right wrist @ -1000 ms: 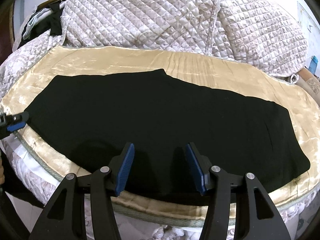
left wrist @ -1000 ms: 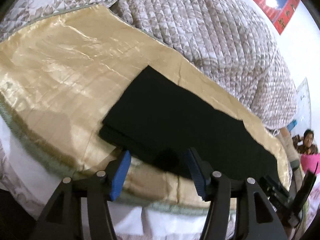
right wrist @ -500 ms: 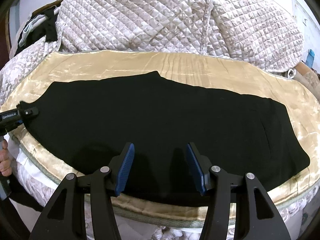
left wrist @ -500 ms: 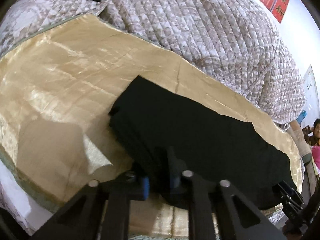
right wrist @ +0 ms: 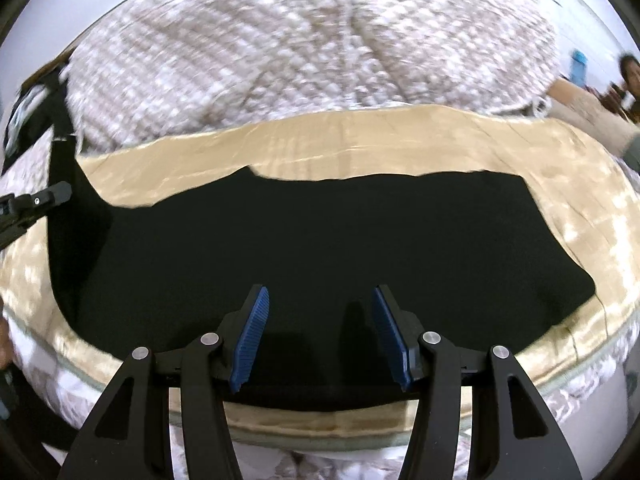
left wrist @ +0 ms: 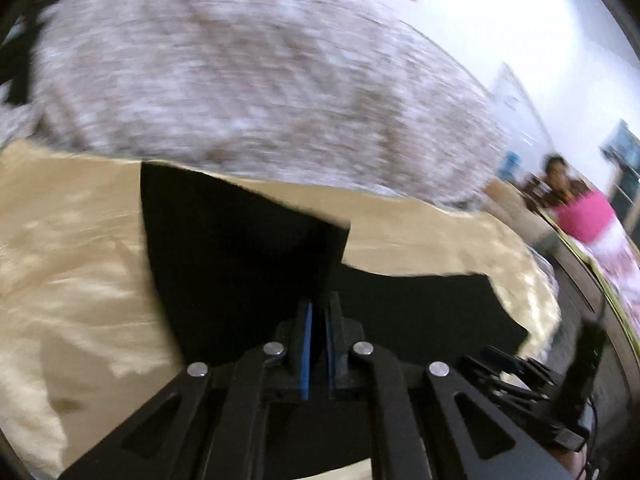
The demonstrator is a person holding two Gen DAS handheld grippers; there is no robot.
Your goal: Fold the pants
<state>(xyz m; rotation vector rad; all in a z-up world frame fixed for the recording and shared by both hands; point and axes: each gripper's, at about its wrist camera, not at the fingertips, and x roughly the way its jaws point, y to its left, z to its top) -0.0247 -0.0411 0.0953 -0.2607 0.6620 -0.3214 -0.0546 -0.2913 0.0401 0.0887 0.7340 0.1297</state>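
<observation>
Left wrist view: on the gold bedspread [left wrist: 72,300], the left claw [left wrist: 316,344] is clenched on one end of the black pants [right wrist: 320,248], lifted off the bedspread, their length running toward the released right claw [right wrist: 320,336] hovering mid-length.

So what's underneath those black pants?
The black pants lie on a shiny gold sheet, which shows all around them. The part directly beneath is covered. The left gripper lifts one end.
</observation>
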